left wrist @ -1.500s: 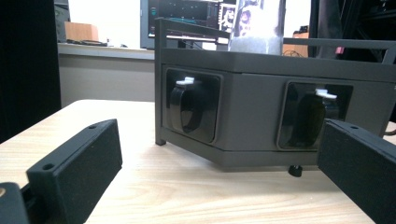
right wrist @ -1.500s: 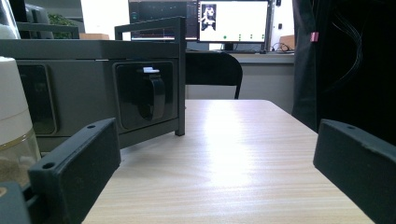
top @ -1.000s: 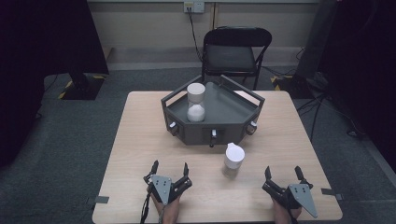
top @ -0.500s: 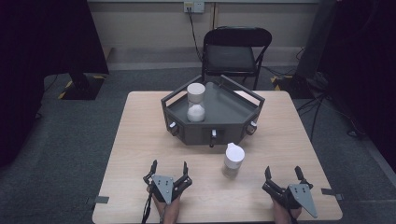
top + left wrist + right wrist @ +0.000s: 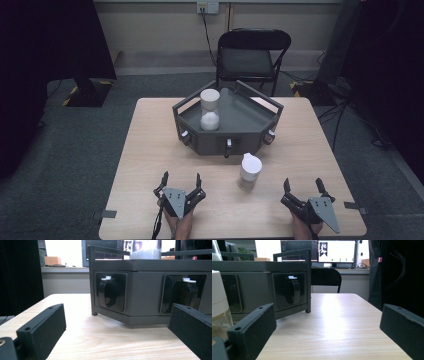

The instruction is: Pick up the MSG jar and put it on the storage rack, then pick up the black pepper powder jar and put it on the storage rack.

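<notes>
Both grippers rest at the table's near edge, jaws apart and empty, with the white-capped jar standing between them and the grey tray.

Left gripper and right gripper hold nothing; the white-capped jar stands upright on the table, just in front of the grey tray and apart from it; judging by this, no grasp has begun; the right gripper lies nearer, so the next move likely calls for a forward-left reach, jaws straddling the jar; bare wood lies ahead of both; the tray's front wall and knobs bound the reach; an hourglass stands in the tray.
</notes>
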Tool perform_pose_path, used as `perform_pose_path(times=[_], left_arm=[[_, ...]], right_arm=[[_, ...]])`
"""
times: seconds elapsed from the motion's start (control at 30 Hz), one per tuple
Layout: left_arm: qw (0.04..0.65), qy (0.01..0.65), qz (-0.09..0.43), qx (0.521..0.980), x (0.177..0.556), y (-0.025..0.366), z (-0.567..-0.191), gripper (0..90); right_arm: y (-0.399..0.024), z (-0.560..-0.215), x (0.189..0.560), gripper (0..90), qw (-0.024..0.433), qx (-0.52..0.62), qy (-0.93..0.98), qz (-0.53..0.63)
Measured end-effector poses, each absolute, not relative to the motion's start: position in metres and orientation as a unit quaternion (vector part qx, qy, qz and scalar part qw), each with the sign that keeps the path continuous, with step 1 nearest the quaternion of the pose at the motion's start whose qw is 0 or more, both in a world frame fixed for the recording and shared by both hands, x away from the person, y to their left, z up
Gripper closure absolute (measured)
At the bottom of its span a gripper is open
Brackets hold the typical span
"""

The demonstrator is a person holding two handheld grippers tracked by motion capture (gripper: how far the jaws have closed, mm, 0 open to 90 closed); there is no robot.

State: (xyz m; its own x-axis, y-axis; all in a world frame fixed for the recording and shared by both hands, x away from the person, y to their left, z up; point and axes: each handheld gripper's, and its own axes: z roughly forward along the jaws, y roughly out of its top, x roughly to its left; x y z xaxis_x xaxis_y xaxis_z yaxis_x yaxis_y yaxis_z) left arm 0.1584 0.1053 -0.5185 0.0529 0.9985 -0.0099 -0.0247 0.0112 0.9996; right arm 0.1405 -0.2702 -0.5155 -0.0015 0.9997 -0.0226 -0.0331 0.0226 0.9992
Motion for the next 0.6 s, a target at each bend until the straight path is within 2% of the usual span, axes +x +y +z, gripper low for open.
perform_pose_path(times=[0.6], left_arm=[[0.52,0.485,0.493,0.502,0.1582,0.1039,-0.5185,0.2]], right_arm=[[-0.27,-0.5152,0.1407,0.0,0.513,0.488,0.497,0.503]])
